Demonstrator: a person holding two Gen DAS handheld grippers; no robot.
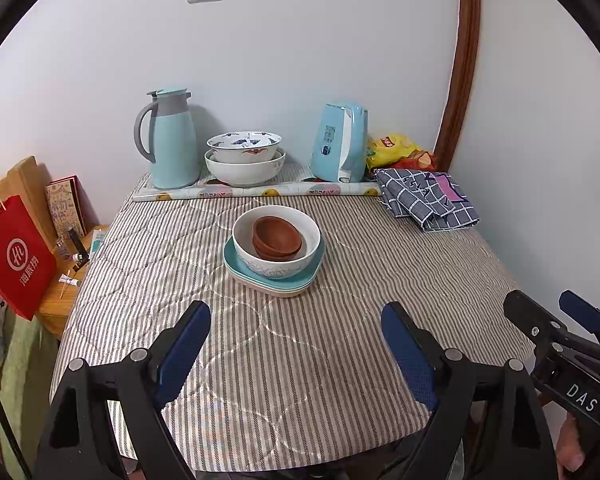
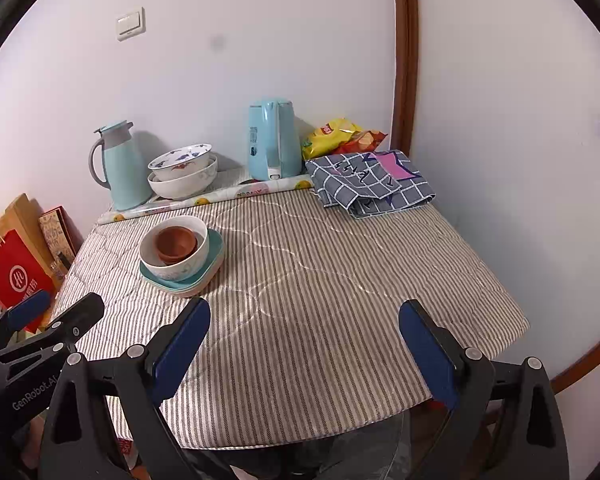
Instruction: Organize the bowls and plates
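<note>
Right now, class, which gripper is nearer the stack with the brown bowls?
Left. The left gripper faces the stack straight ahead; the right gripper sits further right, with the stack off to its left.

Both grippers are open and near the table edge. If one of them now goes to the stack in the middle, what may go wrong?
1. The brown bowls sit loose and tilted inside the white bowl; lifting that bowl could tip them out.
2. The white bowl rests on stacked plates, so pulling a plate may drag everything.
3. The striped cloth looks soft and quilted; a bowl set down on it might wobble.
</note>
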